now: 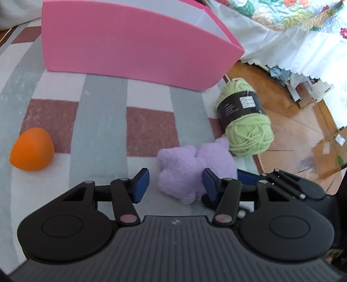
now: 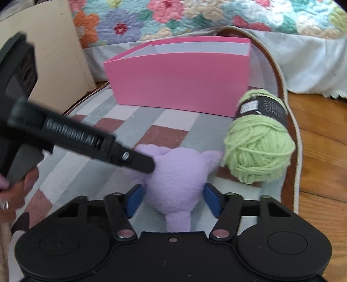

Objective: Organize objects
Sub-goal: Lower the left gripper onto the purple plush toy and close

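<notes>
Straddling purple plush (image 2: pixel 176 180), right gripper (image 2: pixel 174 200) fingers wide apart.

A grey, white and brick-red checked rug (image 1: pixel 104 104) with a pale corded edge lies on a glossy wooden floor (image 1: pixel 303 138). Behind stands a bed with a floral quilt (image 2: pixel 195 19) and white scalloped skirt (image 2: pixel 303 65). Cardboard boxes (image 1: pixel 338 149) sit on the floor under daylight.

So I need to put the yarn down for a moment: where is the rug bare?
Bare rug lies between the pink box and the orange ball. It is crowded on the right: purple plush and green yarn sit close together there, with both hand-held grippers around the plush.
</notes>
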Demonstrator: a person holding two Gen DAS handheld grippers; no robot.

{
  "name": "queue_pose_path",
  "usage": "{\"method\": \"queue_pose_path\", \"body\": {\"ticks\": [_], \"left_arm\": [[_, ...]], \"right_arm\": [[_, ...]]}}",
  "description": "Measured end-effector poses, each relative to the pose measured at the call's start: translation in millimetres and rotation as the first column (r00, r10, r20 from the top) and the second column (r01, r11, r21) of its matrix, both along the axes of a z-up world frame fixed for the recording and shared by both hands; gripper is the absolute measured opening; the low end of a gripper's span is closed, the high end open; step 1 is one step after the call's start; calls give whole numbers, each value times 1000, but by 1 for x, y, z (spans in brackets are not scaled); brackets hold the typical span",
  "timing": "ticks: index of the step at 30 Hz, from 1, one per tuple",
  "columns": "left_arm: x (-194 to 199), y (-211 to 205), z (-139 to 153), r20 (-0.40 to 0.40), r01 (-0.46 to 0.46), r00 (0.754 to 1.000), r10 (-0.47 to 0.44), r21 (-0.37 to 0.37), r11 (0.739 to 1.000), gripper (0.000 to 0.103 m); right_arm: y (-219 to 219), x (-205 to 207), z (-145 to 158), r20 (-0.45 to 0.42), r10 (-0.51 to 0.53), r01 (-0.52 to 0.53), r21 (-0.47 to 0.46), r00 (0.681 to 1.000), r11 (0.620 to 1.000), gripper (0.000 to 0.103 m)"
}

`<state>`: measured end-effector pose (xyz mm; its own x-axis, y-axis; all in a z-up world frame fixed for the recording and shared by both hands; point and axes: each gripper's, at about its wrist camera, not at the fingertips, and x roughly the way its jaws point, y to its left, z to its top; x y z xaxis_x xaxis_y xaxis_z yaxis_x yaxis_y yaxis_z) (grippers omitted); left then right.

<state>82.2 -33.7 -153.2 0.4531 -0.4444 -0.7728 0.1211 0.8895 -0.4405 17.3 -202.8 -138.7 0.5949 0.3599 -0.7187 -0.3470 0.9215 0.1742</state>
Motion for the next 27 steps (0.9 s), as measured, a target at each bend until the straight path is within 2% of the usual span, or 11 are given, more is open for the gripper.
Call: {"method": "queue_pose_path", "body": {"ticks": [4,7,16,21,24,27], "left_arm": [[-4,-3,4,40,8,999,-7,-14,1000,53],[-6,-5,6,60,-7,998,6,18,1000,39],[-4,5,-2,0,-37,999,37,-56,998,38],[-3,10,-7,-51,-58,997,52,-129,990,43],[-5,10,-4,-48,-58,997,53,-126,990,42],[-8,7,0,-39,-52,998,49,-91,994,38]], "right_arm": [[-7,4,-3,-29,-26,28,51,999,998,59],[-5,4,-5,-29,-20,21,45,999,999,59],[3,6,-9,-43,-21,22,19,999,1000,56],[8,5,-7,-43,-15,14,-10,999,1000,55],[10,5,-5,-48,-13,12,-19,999,1000,54],[12,6,-2,-58,-11,10,-18,998,1000,54]]}}
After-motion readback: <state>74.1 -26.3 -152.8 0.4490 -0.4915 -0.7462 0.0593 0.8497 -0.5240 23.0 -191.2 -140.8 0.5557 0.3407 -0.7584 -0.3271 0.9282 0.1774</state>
